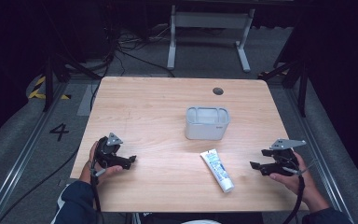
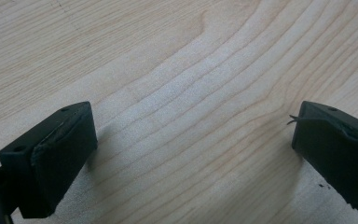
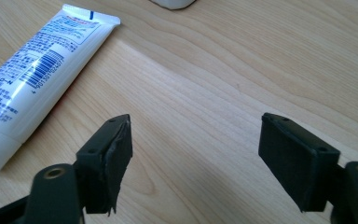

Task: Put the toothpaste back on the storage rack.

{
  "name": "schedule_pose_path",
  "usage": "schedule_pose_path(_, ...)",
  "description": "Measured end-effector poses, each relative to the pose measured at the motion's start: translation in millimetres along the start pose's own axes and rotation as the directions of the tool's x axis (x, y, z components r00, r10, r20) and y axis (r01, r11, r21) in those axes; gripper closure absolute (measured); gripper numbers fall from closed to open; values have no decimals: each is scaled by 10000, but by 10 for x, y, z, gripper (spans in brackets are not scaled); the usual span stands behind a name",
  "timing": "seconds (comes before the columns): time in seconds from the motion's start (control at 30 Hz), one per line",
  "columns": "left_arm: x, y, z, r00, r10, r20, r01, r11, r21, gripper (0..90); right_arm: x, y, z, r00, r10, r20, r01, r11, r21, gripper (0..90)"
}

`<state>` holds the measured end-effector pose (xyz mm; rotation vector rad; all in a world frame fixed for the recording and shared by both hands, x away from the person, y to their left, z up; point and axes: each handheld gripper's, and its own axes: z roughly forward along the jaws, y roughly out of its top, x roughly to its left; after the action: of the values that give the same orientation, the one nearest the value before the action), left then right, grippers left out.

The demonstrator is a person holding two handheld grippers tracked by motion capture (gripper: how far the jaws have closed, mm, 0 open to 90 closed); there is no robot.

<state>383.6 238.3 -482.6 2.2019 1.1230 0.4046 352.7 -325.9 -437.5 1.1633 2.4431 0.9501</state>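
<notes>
The toothpaste tube (image 1: pixel 217 170) lay untouched at five o'clock of the grey holder (image 1: pixel 207 122), seemingly empty; left gripper (image 1: pixel 131 161) and right gripper (image 1: pixel 255 165) were both spread, empty.

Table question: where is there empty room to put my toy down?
Bare table lies left of the white holder, behind it, and between the left gripper and the toothpaste tube. It's crowded between tube and right gripper.

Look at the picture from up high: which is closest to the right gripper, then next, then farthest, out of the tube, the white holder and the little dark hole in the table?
From the right gripper:
1. Tube, lying just left of it.
2. White holder, mid-table, farther back.
3. Dark hole, near the far edge.
</notes>
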Motion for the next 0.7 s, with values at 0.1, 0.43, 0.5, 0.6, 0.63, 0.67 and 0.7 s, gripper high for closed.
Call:
schedule_pose_path(0.1, 0, 0, 0, 10000, -3, -1, 3, 10000, -3, 3, 97, 81, 24, 9997, -93, -218, 95, 9999, 64, 271)
schedule_pose_path(0.43, -7, -4, 3, 10000, -63, -44, 63, 10000, -64, 3, 451, 310, 52, 9967, -609, -531, 604, 9981, -113, 272)
schedule_pose_path(0.5, -7, -4, 3, 10000, -64, -46, 64, 10000, -64, 3, 529, 346, 64, 9946, -778, -685, 770, 9969, -137, 271)
schedule_pose_path(0.6, -7, -4, 3, 10000, -65, -46, 65, 10000, -65, 3, 623, 395, 98, 9919, -897, -902, 896, 9960, -43, 275)
schedule_pose_path(0.63, -7, -4, 3, 10000, -62, -46, 62, 10000, -65, 3, 653, 413, 117, 9909, -987, -920, 989, 9951, -27, 275)
schedule_pose_path(0.67, -7, -4, 3, 10000, -65, -39, 64, 10000, -61, 3, 686, 431, 137, 9898, -990, -1024, 996, 9950, 11, 276)
schedule_pose_path(0.7, -8, -4, 4, 10000, -68, -46, 68, 10000, -67, 3, 720, 449, 159, 9884, -1025, -1124, 1040, 9946, 72, 277)
